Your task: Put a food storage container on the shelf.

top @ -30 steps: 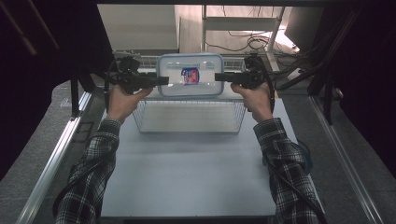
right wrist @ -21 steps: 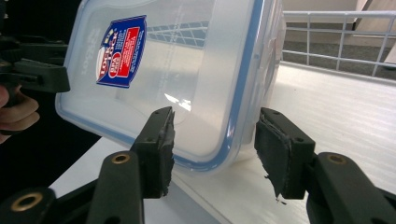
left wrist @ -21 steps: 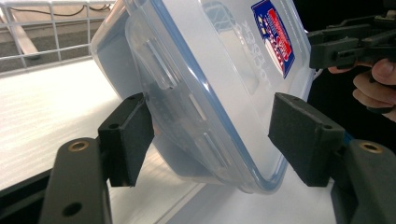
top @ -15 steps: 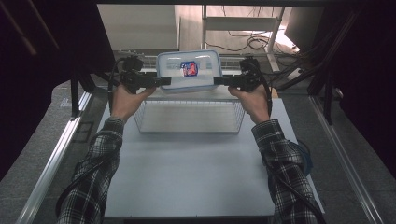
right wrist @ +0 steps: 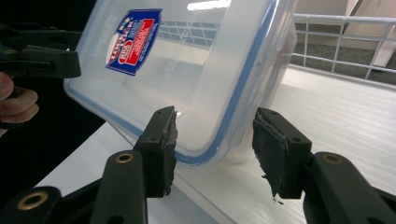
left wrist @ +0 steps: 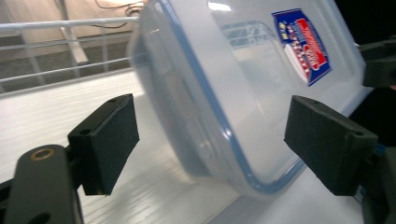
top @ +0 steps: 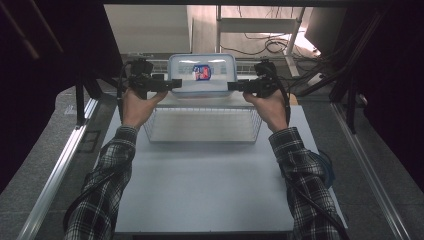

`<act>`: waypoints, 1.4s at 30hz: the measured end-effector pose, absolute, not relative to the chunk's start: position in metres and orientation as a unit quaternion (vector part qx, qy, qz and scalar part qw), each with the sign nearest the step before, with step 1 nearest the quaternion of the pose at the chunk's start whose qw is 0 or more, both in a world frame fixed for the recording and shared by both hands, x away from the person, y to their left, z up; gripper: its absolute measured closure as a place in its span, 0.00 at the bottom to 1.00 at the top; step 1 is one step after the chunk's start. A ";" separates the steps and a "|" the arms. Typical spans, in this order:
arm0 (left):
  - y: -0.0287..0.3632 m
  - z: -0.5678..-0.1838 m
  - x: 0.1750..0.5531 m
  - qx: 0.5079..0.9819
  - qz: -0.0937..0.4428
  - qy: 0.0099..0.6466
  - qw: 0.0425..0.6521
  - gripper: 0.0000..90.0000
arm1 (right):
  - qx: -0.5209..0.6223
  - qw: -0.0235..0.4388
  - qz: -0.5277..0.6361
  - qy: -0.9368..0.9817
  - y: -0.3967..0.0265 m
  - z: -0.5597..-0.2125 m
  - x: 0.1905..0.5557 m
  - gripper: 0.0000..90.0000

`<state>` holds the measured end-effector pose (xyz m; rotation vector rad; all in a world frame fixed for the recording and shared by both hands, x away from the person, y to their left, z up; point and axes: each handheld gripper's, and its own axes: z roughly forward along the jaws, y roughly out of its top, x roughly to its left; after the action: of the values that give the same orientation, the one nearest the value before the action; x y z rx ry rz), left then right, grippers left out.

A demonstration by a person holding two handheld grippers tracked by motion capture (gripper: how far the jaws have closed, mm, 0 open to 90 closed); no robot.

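clear plastic container (left wrist: pixel 243 88) between both jaws

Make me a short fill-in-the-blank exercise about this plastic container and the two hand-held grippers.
1. The clear container has a rim seal coloured ____.
2. The left hand-held gripper has just been opening; its pads stand ____ of the container.
3. The right hand-held gripper has the container's ____ between its pads.
4. Nearer the person stands a white ____ basket.

Missing words: blue; clear; rim; wire
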<state>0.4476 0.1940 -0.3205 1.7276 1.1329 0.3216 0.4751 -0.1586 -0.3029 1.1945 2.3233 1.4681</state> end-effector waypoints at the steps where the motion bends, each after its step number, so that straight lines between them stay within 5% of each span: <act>1: 0.195 -0.321 0.447 0.714 0.126 0.464 0.508 0.21 | 0.398 0.072 0.489 0.773 -0.159 -0.303 0.475 0.54; 10: 0.198 -0.317 0.439 0.721 0.143 0.444 0.512 0.57 | 0.399 0.101 0.489 0.769 -0.157 -0.298 0.473 0.59; 42: 0.193 -0.314 0.431 0.722 0.130 0.447 0.512 0.59 | 0.395 0.126 0.469 0.780 -0.154 -0.289 0.467 0.62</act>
<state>0.4305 0.1926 -0.3135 1.7367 1.0764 0.3117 0.4669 -0.1536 -0.2895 1.1491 2.2717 1.3661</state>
